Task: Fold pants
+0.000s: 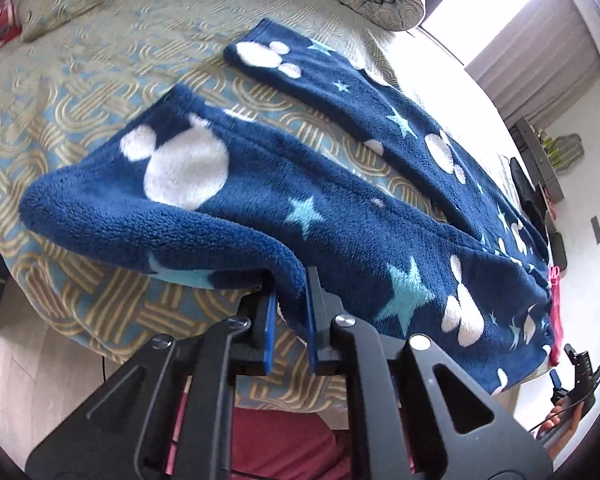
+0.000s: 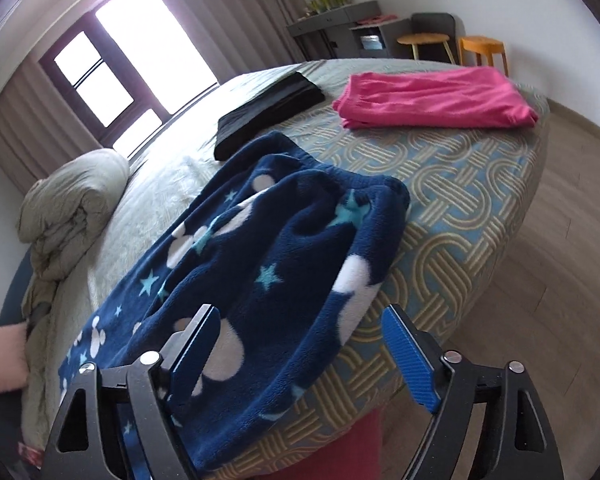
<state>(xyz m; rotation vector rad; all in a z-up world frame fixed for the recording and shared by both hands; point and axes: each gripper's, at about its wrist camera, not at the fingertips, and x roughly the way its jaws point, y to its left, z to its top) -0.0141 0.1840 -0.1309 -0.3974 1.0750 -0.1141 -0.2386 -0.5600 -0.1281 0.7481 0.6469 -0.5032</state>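
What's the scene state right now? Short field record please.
surface: bed with a patterned cover
item: blue fleece pants spread on the bed, legs apart, not yet folded
left gripper: shut on the pants at the hem of the near leg
right gripper: open, at the waist end of the pants, fabric between its fingers but not clamped
other clothes: folded pink garment and folded black garment at the far end
also: rolled duvet by the window
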